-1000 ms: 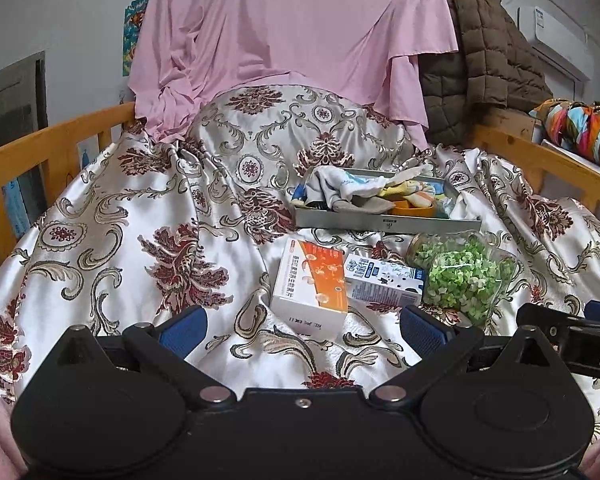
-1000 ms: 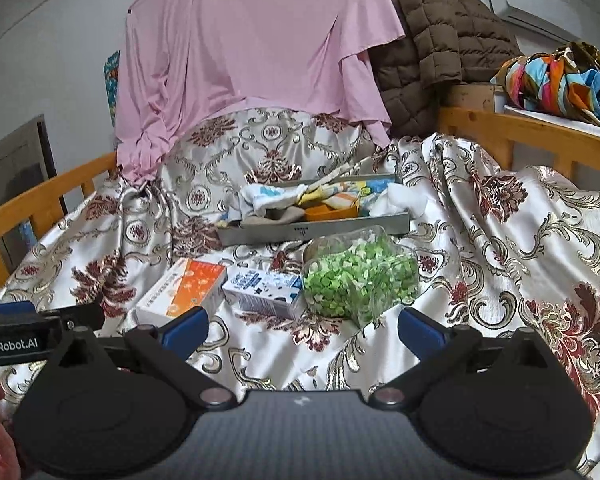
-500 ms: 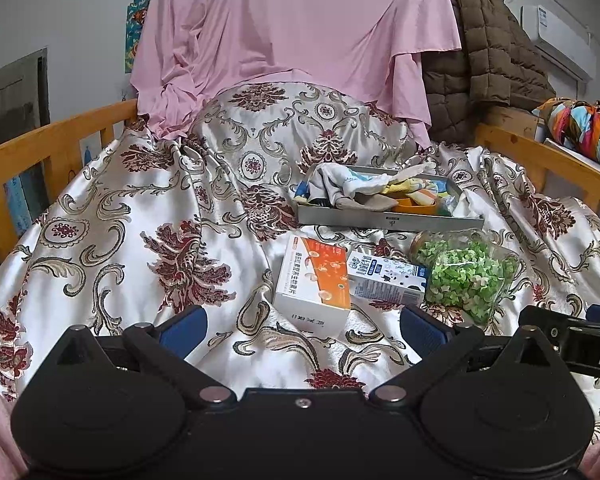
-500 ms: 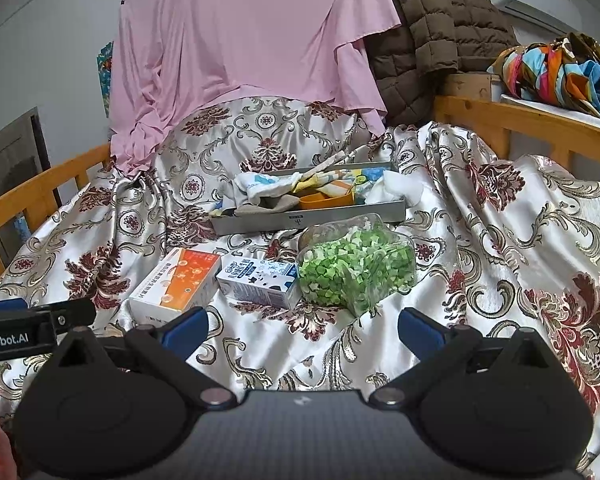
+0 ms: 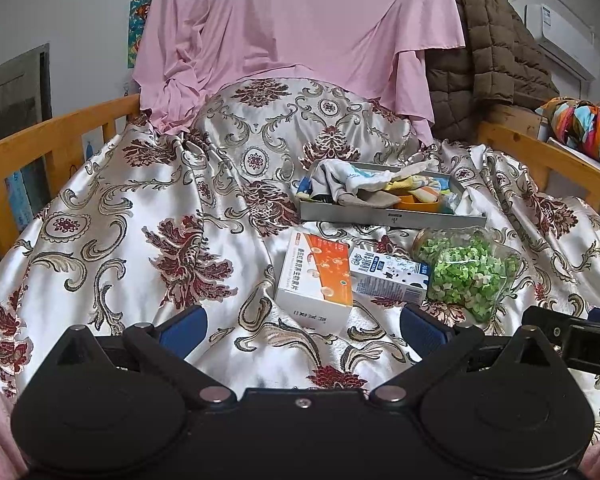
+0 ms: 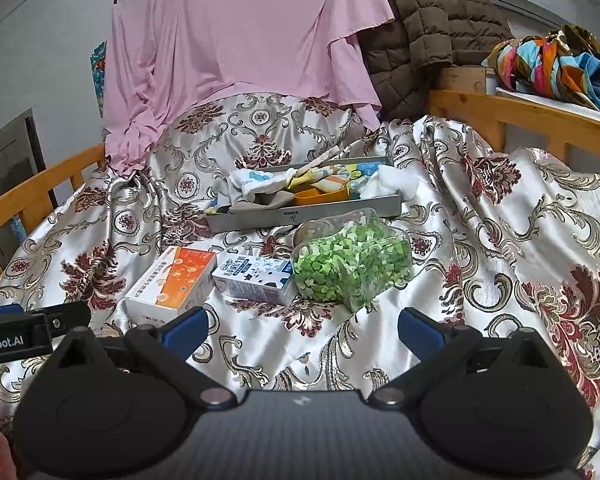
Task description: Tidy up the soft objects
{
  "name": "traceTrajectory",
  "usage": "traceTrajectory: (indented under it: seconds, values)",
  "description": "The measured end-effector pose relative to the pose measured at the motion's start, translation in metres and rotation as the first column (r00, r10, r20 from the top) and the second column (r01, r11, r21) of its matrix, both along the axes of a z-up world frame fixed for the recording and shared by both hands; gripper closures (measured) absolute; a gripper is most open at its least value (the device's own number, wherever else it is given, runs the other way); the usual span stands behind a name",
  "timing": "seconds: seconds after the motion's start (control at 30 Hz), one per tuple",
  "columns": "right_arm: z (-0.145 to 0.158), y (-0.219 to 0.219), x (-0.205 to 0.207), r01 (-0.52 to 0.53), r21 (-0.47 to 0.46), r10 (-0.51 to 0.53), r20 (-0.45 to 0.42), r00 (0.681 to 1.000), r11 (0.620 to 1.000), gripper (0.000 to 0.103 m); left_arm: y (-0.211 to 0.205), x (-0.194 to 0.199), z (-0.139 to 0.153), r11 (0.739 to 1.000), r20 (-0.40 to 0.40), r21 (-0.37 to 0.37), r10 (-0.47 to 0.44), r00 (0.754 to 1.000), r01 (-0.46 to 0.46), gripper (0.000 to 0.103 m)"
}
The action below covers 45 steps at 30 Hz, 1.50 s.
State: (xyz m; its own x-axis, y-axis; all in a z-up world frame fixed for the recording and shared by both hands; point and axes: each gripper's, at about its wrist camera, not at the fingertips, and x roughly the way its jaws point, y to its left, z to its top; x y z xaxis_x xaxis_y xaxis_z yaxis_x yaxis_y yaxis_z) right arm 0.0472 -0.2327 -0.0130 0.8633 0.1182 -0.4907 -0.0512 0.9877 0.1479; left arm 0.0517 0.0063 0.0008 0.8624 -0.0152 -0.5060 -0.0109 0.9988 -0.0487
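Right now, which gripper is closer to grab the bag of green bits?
Probably the right. The bag of green bits lies nearly straight ahead of the open right gripper. For the open left gripper, the bag sits off to its right, with the orange box ahead instead.

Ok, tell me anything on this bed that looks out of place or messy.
The grey tray is overstuffed: socks and cloths are heaped in it and a white cloth spills over its right end. The jar of green bits lies on its side, closed, nothing spilled.
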Motion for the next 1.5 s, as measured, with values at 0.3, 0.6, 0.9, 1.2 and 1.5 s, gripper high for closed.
traceTrajectory:
  seconds: [0.3, 0.6, 0.9, 1.2, 1.5]
  values:
    - [-0.0005, -0.0004, 0.0003, 0.002, 0.001, -0.002, -0.003, 1.0, 1.0, 0.0, 0.0004, 0.0005, 0.0002, 1.0, -0.001, 0.0, 0.001, 1.0, -0.001, 0.001]
    - [-0.0006, -0.0008, 0.0002, 0.002, 0.001, -0.002, -0.003, 1.0, 1.0, 0.0, 0.0014, 0.0007, -0.0004, 1.0, -0.003, 0.0, 0.002, 1.0, -0.002, 0.001]
    - [-0.0003, -0.0013, 0.0001, 0.002, 0.001, -0.002, -0.003, 1.0, 1.0, 0.0, 0.0021, 0.0007, -0.0008, 1.0, -0.005, -0.001, 0.001, 1.0, -0.001, 0.001]
    - [-0.0002, -0.0015, 0.0001, 0.002, 0.001, -0.002, -0.004, 1.0, 1.0, 0.0, 0.0031, 0.0008, -0.0021, 1.0, -0.007, -0.004, 0.003, 1.0, -0.003, 0.001]
    - [-0.0007, -0.0018, 0.0005, 0.002, 0.001, -0.002, -0.007, 1.0, 1.0, 0.0, 0.0041, 0.0005, -0.0038, 1.0, -0.013, -0.003, 0.005, 1.0, -0.005, 0.001]
